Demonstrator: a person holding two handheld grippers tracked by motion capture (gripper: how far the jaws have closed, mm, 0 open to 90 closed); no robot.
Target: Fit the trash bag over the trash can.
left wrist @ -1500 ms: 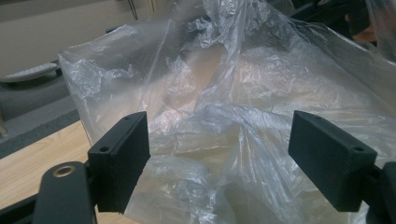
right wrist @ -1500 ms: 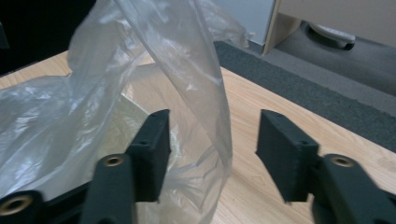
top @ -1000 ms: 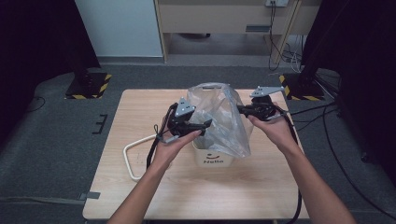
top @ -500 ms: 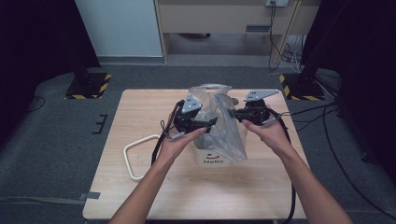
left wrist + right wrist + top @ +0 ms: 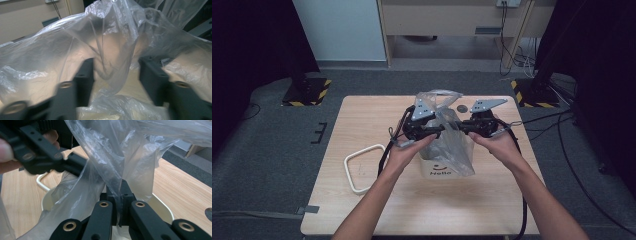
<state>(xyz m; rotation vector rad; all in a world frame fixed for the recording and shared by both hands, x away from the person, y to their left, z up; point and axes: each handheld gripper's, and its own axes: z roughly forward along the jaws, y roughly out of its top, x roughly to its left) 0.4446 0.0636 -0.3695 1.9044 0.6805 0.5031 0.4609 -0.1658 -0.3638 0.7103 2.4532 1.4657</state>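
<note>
Right gripper (image 5: pixel 119 195): yr jaws clamped on plastic bag (image 5: pixel 447 135) film.
Left gripper (image 5: pixel 116 72): jaws apart, film between.
Risk: pulling apart may tear thin film.

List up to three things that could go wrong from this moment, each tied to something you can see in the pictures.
1. The right claw is shut on the thin clear plastic bag; pulling hard could tear the film.
2. The left claw is open with a fold of film between its jaws, so it may close on too little and slip.
3. Tugging the bag could tip the white container that it lines.
</note>
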